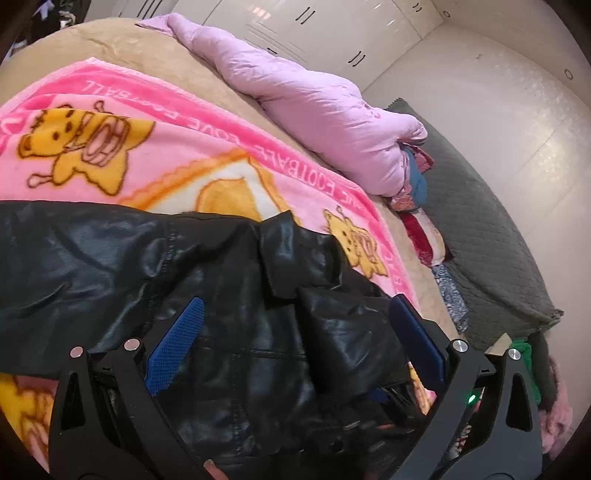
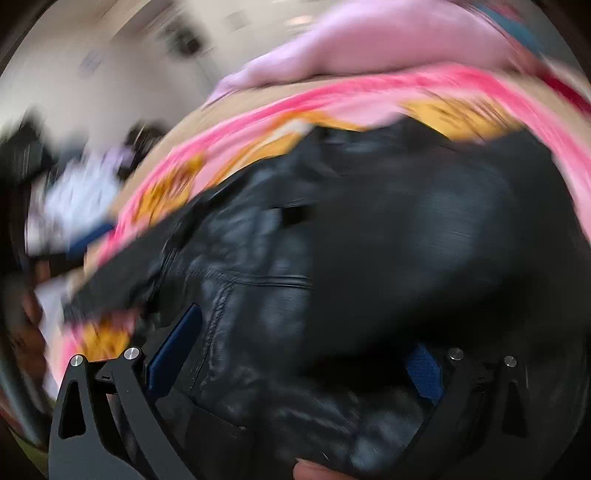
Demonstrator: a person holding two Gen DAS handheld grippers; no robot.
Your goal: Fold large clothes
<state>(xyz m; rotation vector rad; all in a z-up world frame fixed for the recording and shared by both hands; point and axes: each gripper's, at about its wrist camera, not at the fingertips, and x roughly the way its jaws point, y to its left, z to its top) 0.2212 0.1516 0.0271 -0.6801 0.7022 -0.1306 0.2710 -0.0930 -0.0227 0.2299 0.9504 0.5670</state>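
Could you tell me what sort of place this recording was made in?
Most likely a bedroom at home. A bed carries a pink cartoon blanket and a rolled lilac quilt, with white wardrobe doors behind. A black leather jacket lies on the blanket for folding.

Bed (image 1: 122, 48): covered in a tan plush sheet. Directly on it: a pink cartoon-print fleece blanket (image 1: 155, 122), spread across the near and middle area; a lilac padded quilt (image 1: 314, 96), bunched along the far right edge, just beside the blanket.
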